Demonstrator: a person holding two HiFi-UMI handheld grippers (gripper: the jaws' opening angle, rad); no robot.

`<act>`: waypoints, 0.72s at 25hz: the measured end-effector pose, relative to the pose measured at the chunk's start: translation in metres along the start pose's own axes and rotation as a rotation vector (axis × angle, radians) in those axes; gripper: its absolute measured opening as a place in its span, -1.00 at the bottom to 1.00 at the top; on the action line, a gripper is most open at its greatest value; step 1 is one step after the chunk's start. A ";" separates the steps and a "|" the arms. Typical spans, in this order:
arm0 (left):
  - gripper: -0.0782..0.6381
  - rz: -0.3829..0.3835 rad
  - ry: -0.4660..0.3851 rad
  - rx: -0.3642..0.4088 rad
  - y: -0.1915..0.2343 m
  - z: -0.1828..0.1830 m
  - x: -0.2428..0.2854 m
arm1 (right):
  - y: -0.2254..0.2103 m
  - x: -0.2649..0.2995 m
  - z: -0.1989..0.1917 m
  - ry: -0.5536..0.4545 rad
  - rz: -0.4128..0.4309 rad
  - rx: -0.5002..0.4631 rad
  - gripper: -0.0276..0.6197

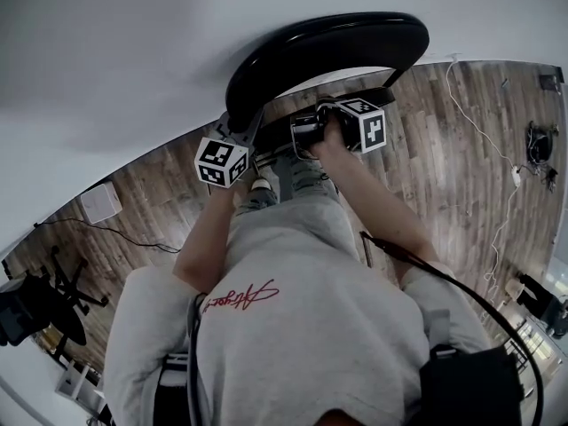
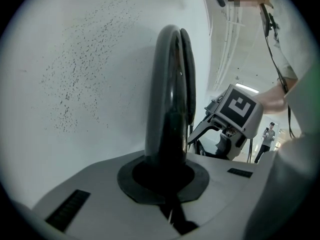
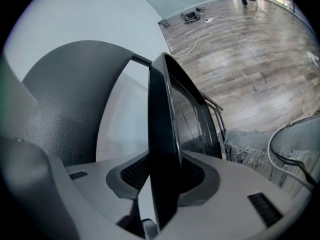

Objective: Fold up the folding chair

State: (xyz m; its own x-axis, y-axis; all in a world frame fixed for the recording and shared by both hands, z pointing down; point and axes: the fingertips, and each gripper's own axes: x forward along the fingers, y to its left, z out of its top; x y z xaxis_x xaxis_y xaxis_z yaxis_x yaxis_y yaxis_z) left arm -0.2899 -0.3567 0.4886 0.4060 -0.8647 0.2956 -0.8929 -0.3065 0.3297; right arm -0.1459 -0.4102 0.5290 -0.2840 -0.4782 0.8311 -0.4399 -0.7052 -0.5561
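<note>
Black folding chair (image 1: 328, 51) on the wooden floor (image 1: 444, 149), close against the white wall (image 1: 133, 60); curved back edge on top in the head view; left tool (image 2: 165, 176) closed tight on a curved black rim of the chair, rim rising straight out of the pads; right tool (image 3: 162, 179) gripping a thin black panel edge of the same chair, one pad on each face; both tools near each other at the chair; small white box (image 1: 99, 202) on the floor by the wall, well apart.
</note>
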 end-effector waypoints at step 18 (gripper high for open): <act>-0.74 0.161 -0.014 0.064 0.037 0.012 -0.010 | 0.015 0.013 -0.029 0.031 0.022 0.012 -0.47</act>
State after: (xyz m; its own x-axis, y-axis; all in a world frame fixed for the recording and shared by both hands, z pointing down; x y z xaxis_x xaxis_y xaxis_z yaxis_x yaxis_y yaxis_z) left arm -0.3295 -0.3641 0.4869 0.2546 -0.9101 0.3269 -0.9569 -0.1882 0.2211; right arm -0.1807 -0.4116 0.5316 -0.3195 -0.4773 0.8186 -0.4227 -0.7014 -0.5739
